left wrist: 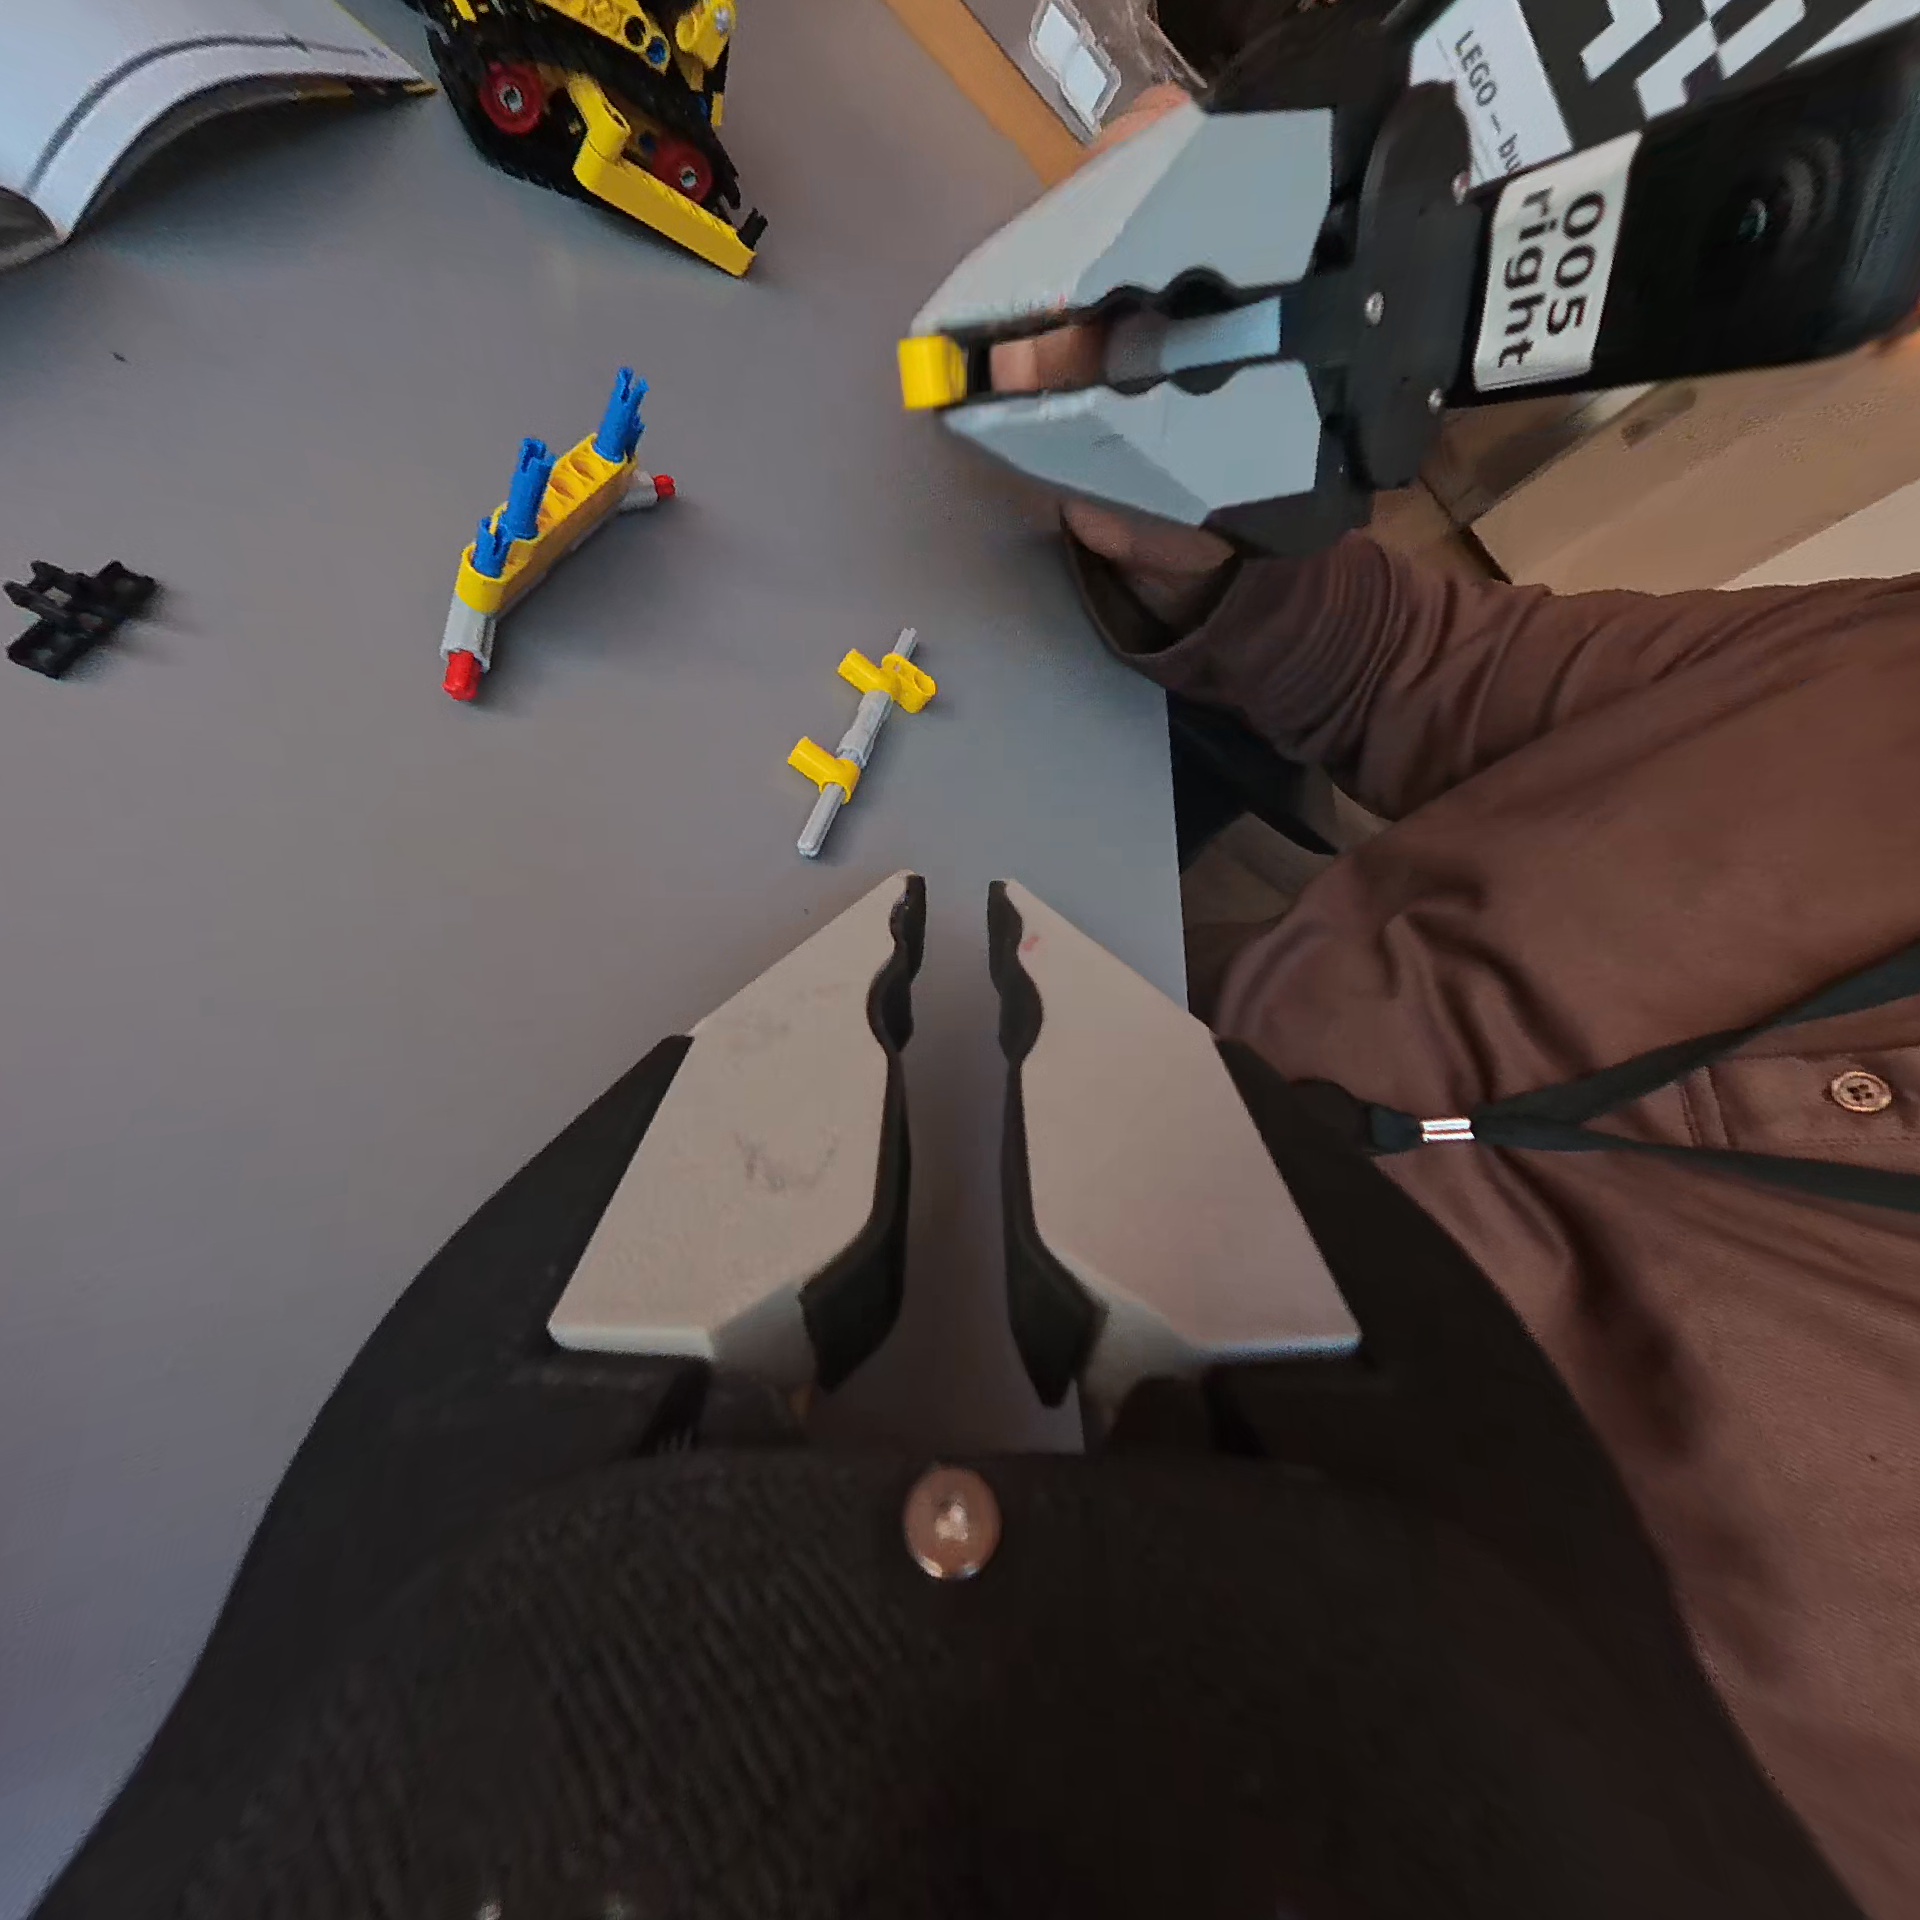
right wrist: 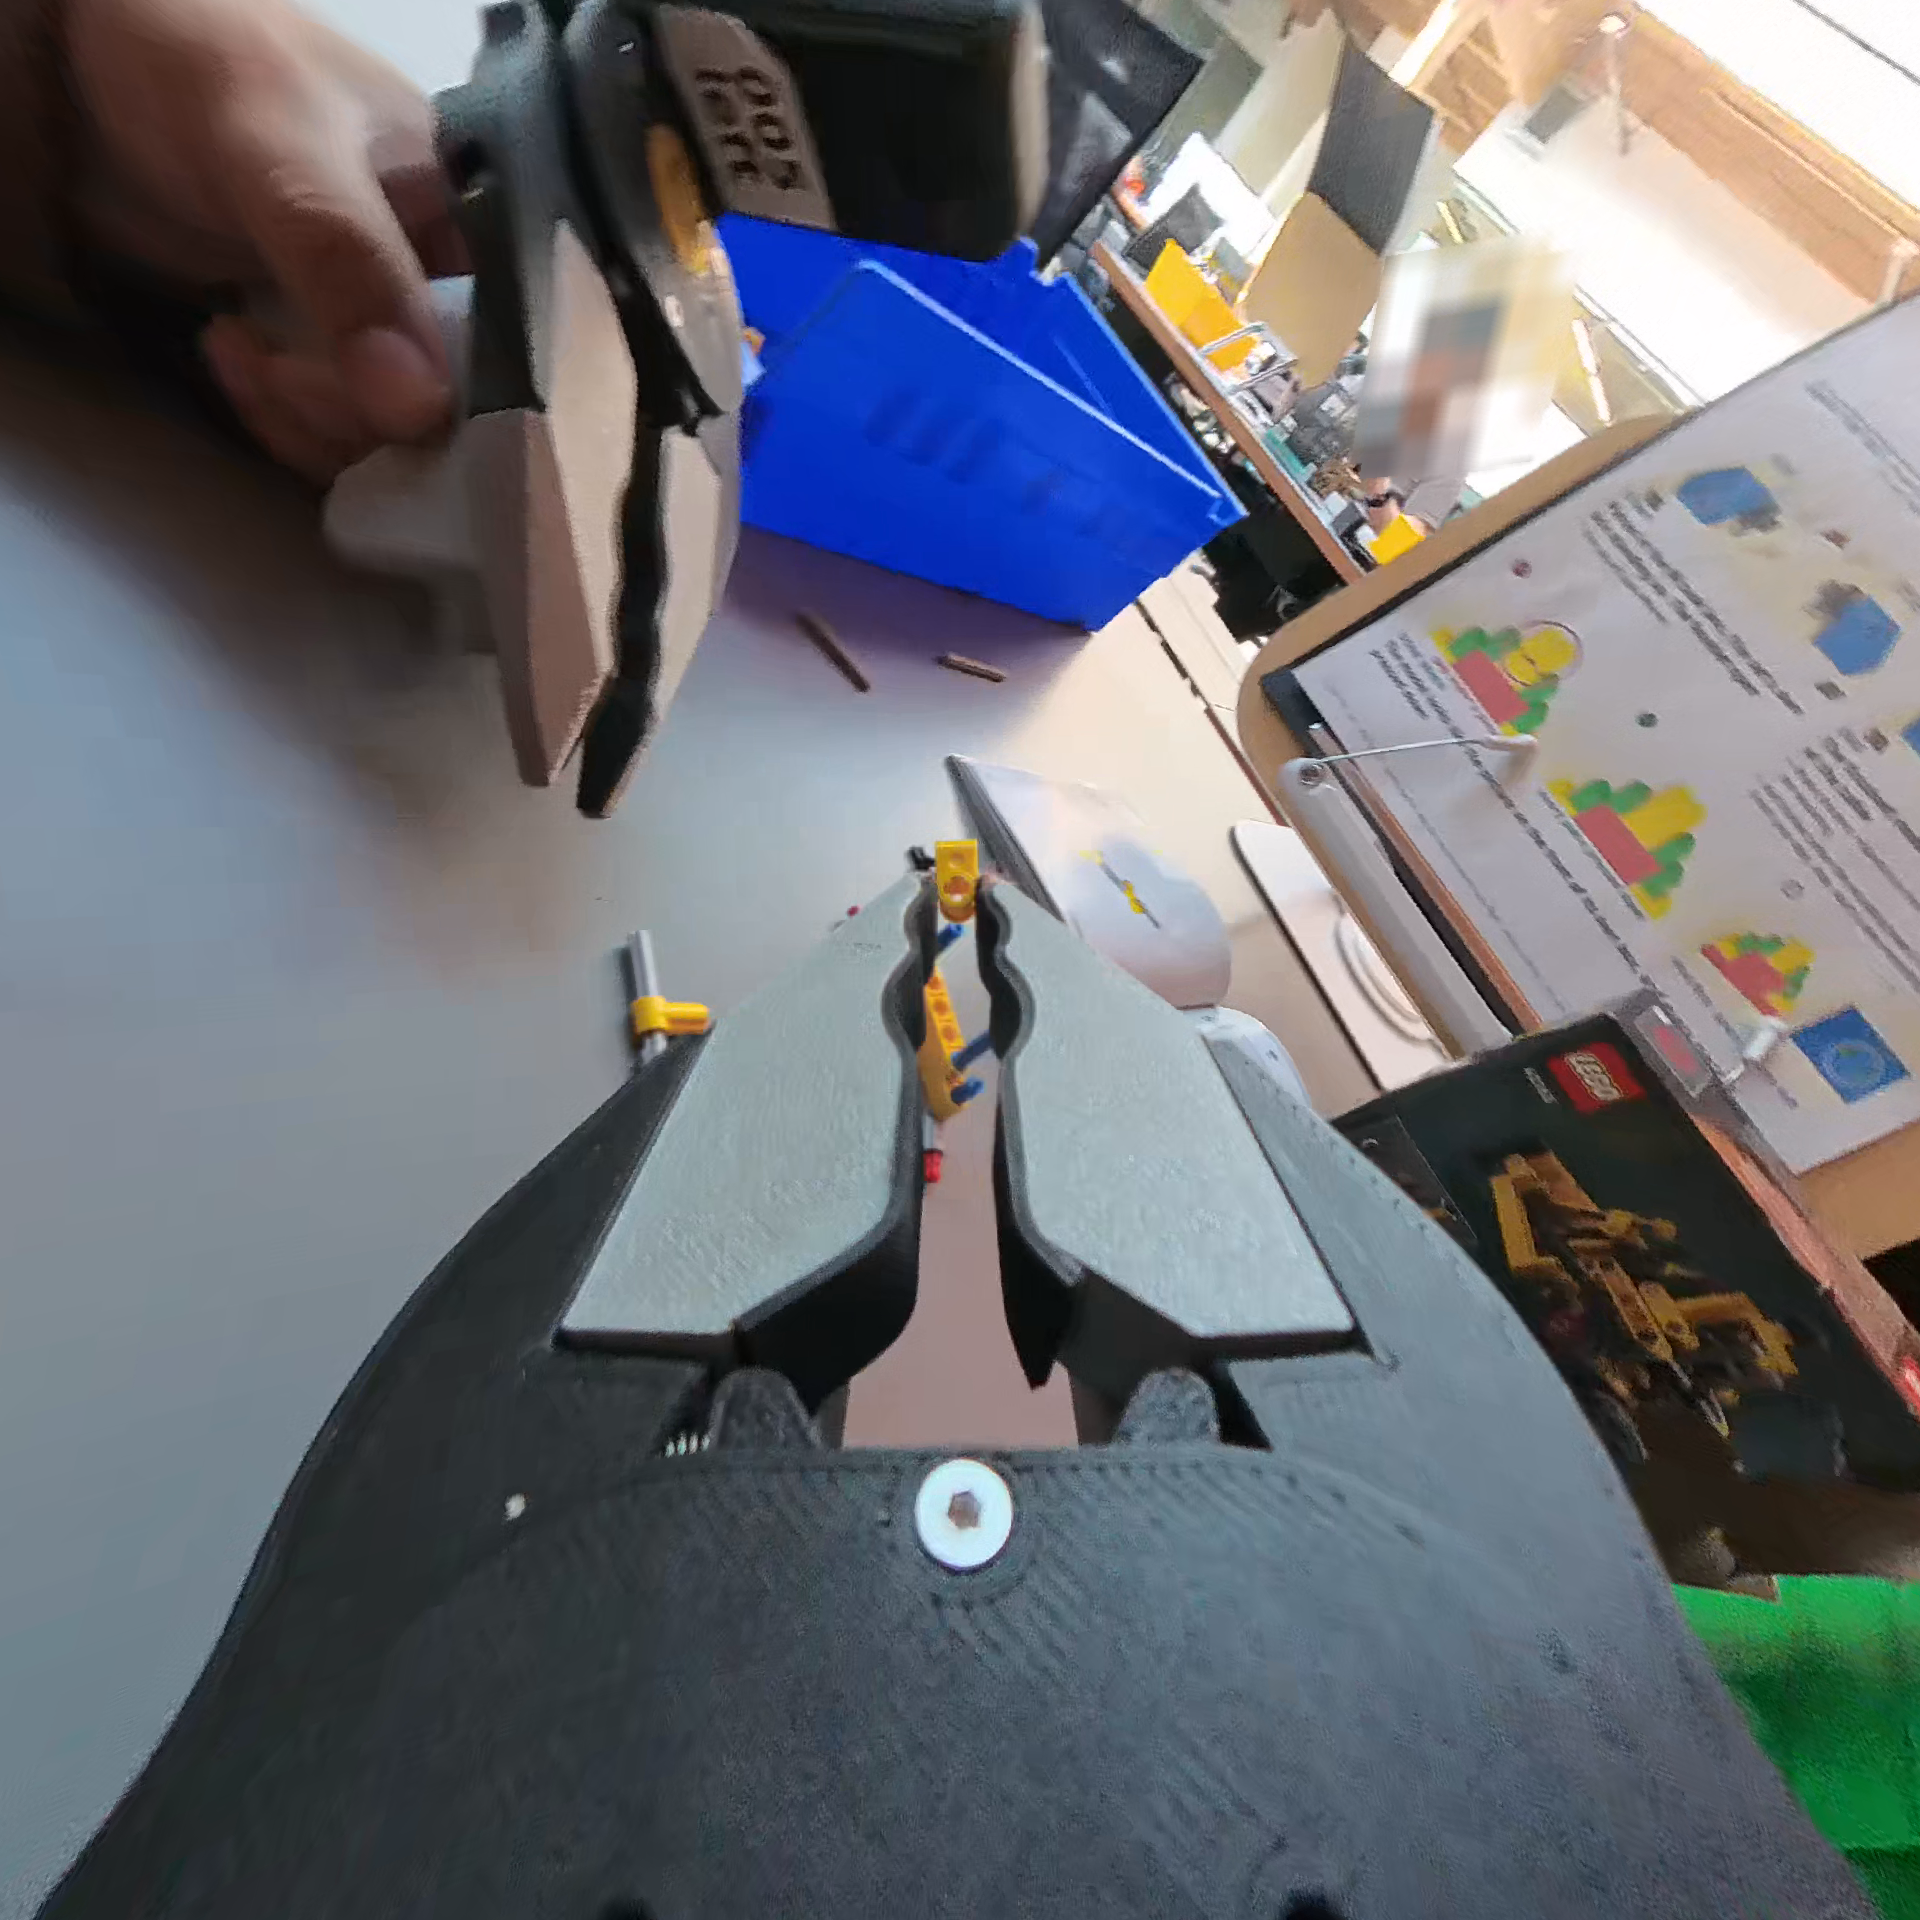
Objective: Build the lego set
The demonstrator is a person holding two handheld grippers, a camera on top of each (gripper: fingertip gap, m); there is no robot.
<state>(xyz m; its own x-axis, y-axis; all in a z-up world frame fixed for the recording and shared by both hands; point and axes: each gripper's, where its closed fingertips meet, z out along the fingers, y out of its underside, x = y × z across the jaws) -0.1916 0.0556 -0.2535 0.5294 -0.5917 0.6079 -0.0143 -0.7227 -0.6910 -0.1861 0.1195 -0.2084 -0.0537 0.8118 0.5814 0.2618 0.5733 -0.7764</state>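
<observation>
I take the grey axle [left wrist: 860,740] with its two yellow connectors as my landmark; it lies flat on the grey table [left wrist: 260,935], near the edge closest to me.

Right gripper [left wrist: 940,372]: fingers clamped on a small yellow connector [left wrist: 928,371], held clear of the table beyond the axle. The right wrist view confirms it: the piece sits pinched at the very tips, its pin hole visible.

Left gripper [left wrist: 954,896]: fingers slightly apart, nothing between them, tips just short of the axle's near end and pointing along it.

Left of the axle lies the yellow beam [left wrist: 551,520], carrying three upright blue pins and a red-tipped grey axle at each end. Further left are black track links [left wrist: 78,613]. Well beyond the axle stands the main model [left wrist: 613,114], yellow and black with red hubs, and beside that an open manual [left wrist: 156,94]. A blue bin [right wrist: 966,447] and the set's box [right wrist: 1621,1278] show only in the right wrist view.

Judgement: the step in hand is a sub-assembly, with the held connector destined for either the axle or the beam; I cannot tell which. The next move likely calls for my left gripper to pin or lift the receiving part and steady it, while the right aligns the connector's hole squarely before pushing. The tip grip is shallow, so the piece may twist under load.
</observation>
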